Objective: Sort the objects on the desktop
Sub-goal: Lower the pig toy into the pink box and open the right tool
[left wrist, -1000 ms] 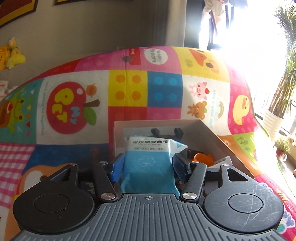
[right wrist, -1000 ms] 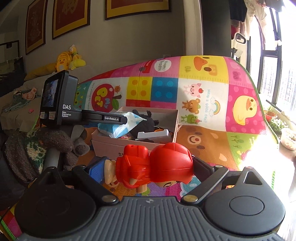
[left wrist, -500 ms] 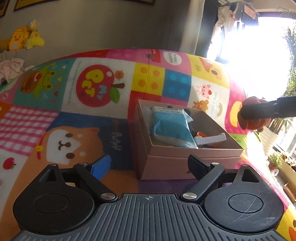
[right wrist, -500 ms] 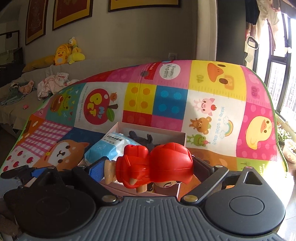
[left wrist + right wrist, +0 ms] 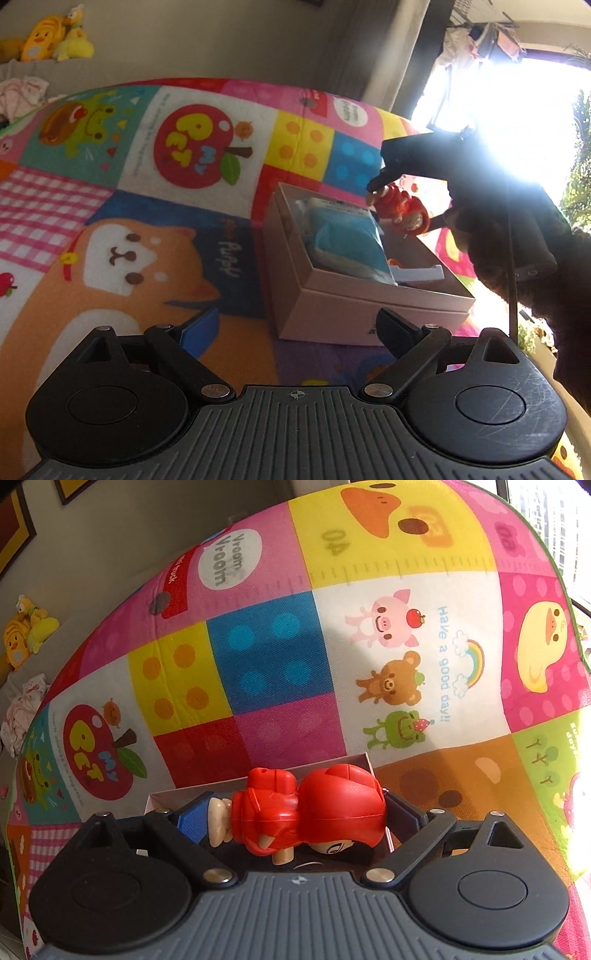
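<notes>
Left wrist view, left gripper (image 5: 295, 332) empty with jaws wide apart over play mat (image 5: 129, 240), right gripper (image 5: 295, 818) clamped on red figurine (image 5: 310, 808) above pink box (image 5: 354, 310), blue tissue pack (image 5: 347, 247) lying inside box.

figurine (image 5: 310, 812): glossy red plastic
box (image 5: 369, 310): matt pink cardboard
mat (image 5: 110, 229): soft printed cloth
packet (image 5: 347, 243): shiny blue film

Left wrist cam low, near box (image 5: 369, 295), angled across play mat (image 5: 122, 229); right wrist cam directly above box (image 5: 258, 775), steeper downward. Shared: box, red figurine (image 5: 402, 212), mat
</notes>
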A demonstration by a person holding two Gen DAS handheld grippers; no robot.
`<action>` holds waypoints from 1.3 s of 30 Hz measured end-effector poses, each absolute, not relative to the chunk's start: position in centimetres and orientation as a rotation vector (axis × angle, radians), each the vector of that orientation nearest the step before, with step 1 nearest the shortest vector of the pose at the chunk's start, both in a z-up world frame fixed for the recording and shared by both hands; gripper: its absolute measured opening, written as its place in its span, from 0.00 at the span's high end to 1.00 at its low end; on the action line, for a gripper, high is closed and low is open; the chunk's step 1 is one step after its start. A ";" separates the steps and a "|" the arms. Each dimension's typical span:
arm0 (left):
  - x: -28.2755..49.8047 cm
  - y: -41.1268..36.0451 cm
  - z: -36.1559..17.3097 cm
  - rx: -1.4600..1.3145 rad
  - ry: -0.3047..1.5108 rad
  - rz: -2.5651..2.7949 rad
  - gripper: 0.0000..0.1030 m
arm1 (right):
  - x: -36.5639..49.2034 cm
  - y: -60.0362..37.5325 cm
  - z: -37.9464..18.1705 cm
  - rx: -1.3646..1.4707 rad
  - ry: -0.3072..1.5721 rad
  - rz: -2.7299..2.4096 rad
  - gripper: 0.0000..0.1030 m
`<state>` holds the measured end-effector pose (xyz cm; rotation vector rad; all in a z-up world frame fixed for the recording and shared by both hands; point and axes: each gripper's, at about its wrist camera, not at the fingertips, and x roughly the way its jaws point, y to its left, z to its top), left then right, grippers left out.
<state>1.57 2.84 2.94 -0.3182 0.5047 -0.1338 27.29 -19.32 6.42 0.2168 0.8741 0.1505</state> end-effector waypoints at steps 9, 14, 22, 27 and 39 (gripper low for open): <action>1.7 2.8 2.8 -0.319 0.518 -0.139 0.06 | 26.1 -19.2 7.4 0.165 0.835 0.184 0.07; 1.8 2.7 2.7 -0.315 0.522 -0.137 0.06 | 22.8 -18.4 9.4 0.141 0.798 0.297 0.10; 1.9 2.7 2.6 -0.315 0.528 -0.132 0.06 | 17.9 -14.5 8.3 0.058 0.874 0.510 0.19; 1.9 2.7 2.5 -0.315 0.528 -0.133 0.06 | 18.2 -12.9 6.1 0.023 0.936 0.519 0.48; 1.9 2.8 2.3 -0.325 0.532 -0.130 0.05 | 19.3 -12.1 6.7 -0.043 0.823 0.525 0.43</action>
